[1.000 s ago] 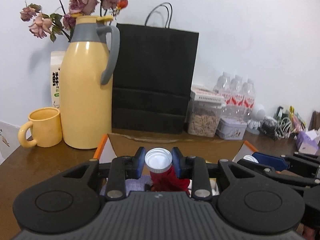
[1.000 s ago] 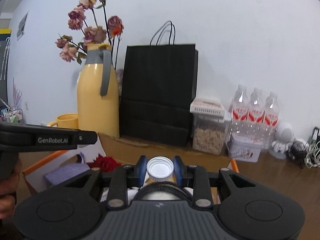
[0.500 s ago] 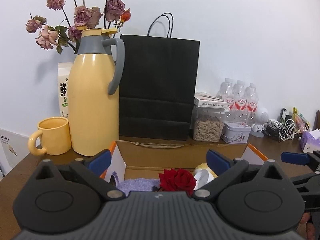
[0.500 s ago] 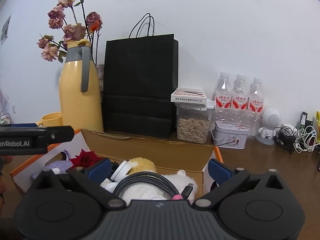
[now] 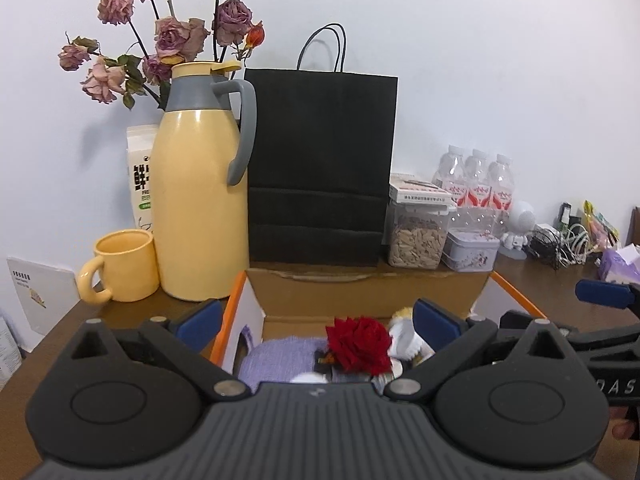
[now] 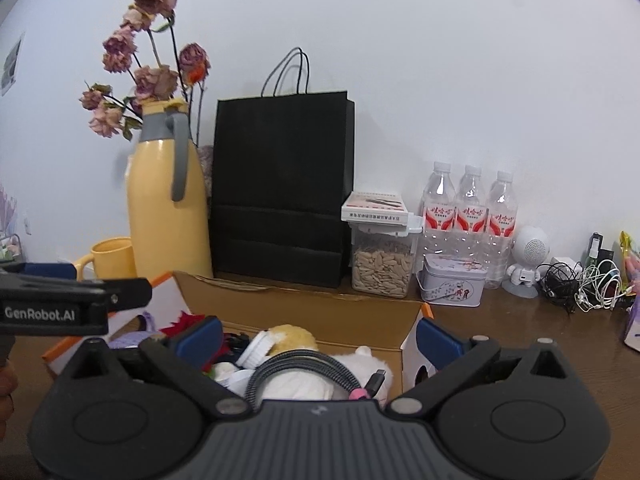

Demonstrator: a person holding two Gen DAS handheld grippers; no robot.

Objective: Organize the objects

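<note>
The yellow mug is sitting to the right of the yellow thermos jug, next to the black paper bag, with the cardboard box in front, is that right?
Not quite. The yellow mug sits to the left of the yellow thermos jug, on the far side from the black paper bag. The cardboard box is in front, as you said. The left wrist view shows it most clearly.

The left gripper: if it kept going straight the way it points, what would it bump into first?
Most likely the red rose lying in the cardboard box, straight ahead of the open left gripper. Depth is hard to judge, so it might hit the box's far wall instead.
</note>
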